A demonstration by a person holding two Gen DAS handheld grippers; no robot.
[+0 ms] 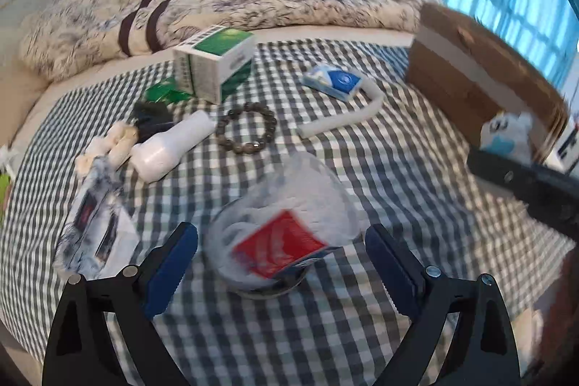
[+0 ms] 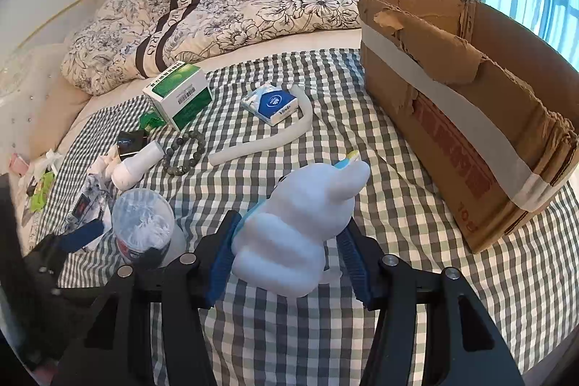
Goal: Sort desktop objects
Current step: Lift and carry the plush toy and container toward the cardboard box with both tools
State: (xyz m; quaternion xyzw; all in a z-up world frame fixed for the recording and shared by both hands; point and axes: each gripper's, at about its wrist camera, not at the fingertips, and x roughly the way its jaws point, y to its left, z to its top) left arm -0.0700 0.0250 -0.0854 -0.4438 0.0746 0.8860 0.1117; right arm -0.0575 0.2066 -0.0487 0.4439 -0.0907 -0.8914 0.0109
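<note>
Blue-padded fingers (image 1: 182, 263) of the left gripper (image 1: 282, 272) spread wide around a clear cup (image 1: 286, 223) near the bed's (image 1: 398, 169) front edge, probably lining up a grasp. From the right wrist, the right gripper (image 2: 287, 252) clamps a white plush toy (image 2: 300, 223), lifted toward the cardboard box (image 2: 466, 118) at the bed's right edge, likely its bin.

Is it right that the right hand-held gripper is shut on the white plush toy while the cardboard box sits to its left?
Not quite. In the right wrist view the right hand-held gripper is shut on the white plush toy, but the cardboard box sits to its right, not its left.
</note>
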